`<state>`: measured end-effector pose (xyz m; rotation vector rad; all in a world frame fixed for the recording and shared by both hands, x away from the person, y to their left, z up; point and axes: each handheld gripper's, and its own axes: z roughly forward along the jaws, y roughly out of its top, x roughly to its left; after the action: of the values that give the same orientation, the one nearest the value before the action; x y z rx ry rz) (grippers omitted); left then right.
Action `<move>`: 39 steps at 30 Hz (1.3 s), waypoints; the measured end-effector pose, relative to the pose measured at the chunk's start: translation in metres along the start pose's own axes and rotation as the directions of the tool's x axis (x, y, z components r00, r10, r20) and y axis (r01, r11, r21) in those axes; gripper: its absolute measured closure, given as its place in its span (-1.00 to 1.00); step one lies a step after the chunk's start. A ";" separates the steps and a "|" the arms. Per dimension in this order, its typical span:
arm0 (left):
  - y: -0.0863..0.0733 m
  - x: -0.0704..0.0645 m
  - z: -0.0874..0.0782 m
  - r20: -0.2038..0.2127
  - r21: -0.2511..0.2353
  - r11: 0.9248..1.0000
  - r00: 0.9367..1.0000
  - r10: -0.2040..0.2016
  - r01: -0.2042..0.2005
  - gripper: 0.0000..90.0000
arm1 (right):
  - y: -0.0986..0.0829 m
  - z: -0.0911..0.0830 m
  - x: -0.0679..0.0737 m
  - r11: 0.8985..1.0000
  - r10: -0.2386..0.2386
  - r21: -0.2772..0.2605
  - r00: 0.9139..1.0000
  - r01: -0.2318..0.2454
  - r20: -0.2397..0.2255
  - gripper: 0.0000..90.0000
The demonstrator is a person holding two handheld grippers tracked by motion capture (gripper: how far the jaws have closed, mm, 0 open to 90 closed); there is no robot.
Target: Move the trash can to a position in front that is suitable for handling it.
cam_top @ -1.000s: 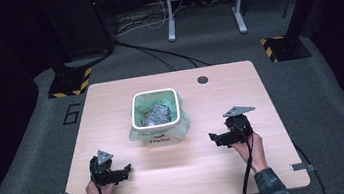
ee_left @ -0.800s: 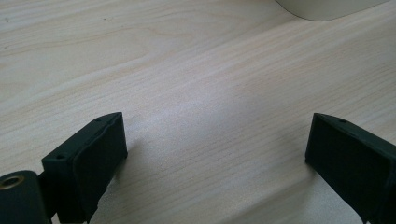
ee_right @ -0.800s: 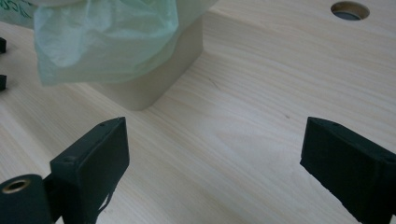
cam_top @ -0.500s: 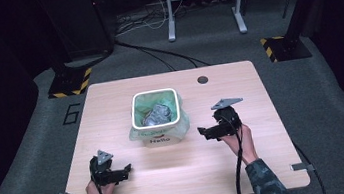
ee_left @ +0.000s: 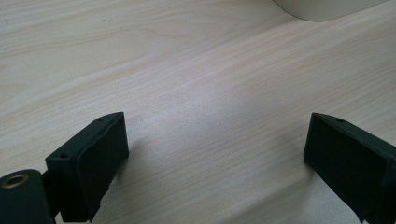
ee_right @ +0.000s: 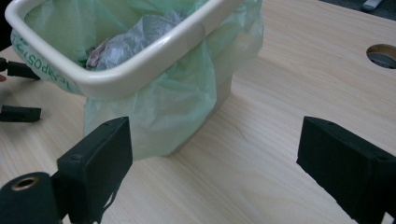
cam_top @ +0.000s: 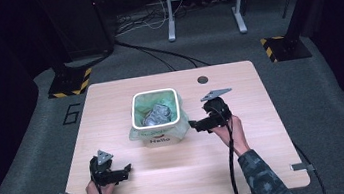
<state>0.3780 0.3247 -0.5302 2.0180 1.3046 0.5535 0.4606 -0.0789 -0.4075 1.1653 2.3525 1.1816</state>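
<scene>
The small cream waste bin, lined with a pale green bag and holding crumpled grey-silver waste, stands upright at centre frame in the high view, on the light wood table. The right gripper sits just beside the bin's right-hand wall, jaws pointed left at the overhanging bag, close to it but not seen to touch. In the right gripper view its jaws stand wide apart with nothing between them; the bin's corner and draped bag lie ahead and to the upper left of that frame, so the approach runs leftward across the table. The left gripper rests low at lower left of the high view, well apart from the bin, jaws likewise spread wide and holding nothing; its own view shows bare table with the bin's base at the top edge. The right gripper is clearly the nearer. Against the frame one second earlier, the right gripper has travelled left and slightly up the frame toward the bin; the left gripper and the bin have not shifted.
</scene>
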 end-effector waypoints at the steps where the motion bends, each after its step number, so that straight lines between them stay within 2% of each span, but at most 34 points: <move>1: 0.000 0.000 0.000 0.000 0.000 1.000 1.000 0.000 0.000 -0.87 | 0.000 0.000 0.000 1.000 0.000 0.000 1.000 0.000 0.000 -0.78; 5: 0.000 0.000 0.000 0.000 -0.001 1.000 1.000 -0.001 0.001 -0.86 | 0.012 0.006 0.000 1.000 0.008 -0.015 1.000 -0.008 -0.011 -0.74; 13: 0.000 0.000 0.000 -0.001 -0.001 1.000 1.000 -0.001 0.001 -0.86 | 0.033 0.013 0.002 1.000 -0.013 -0.015 1.000 0.013 -0.017 -0.70; 18: 0.000 0.000 0.000 0.000 -0.004 1.000 1.000 0.002 -0.002 -0.84 | 0.049 0.027 0.004 1.000 -0.021 -0.010 1.000 0.021 -0.008 -0.62; 25: 0.000 0.000 0.000 -0.002 -0.005 1.000 1.000 -0.002 0.002 -0.84 | 0.059 0.040 0.007 0.999 -0.040 0.004 0.999 0.040 0.003 -0.60; 30: 0.000 0.000 0.000 -0.003 -0.005 1.000 1.000 -0.003 0.003 -0.84 | 0.062 0.049 0.007 0.999 -0.038 0.021 0.999 0.038 0.005 -0.56; 37: 0.000 0.000 -0.001 -0.005 -0.007 1.000 1.000 -0.002 0.002 -0.82 | 0.070 0.065 0.006 0.998 -0.024 0.051 1.000 0.024 -0.009 -0.31; 39: 0.000 0.000 -0.001 -0.005 -0.008 1.000 1.000 -0.002 0.002 -0.82 | 0.071 0.070 0.006 0.998 -0.034 0.056 0.999 0.034 0.003 -0.25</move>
<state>0.3771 0.3246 -0.5300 2.0101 1.3052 0.5616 0.5329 -0.0106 -0.3967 1.1392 2.4076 1.1081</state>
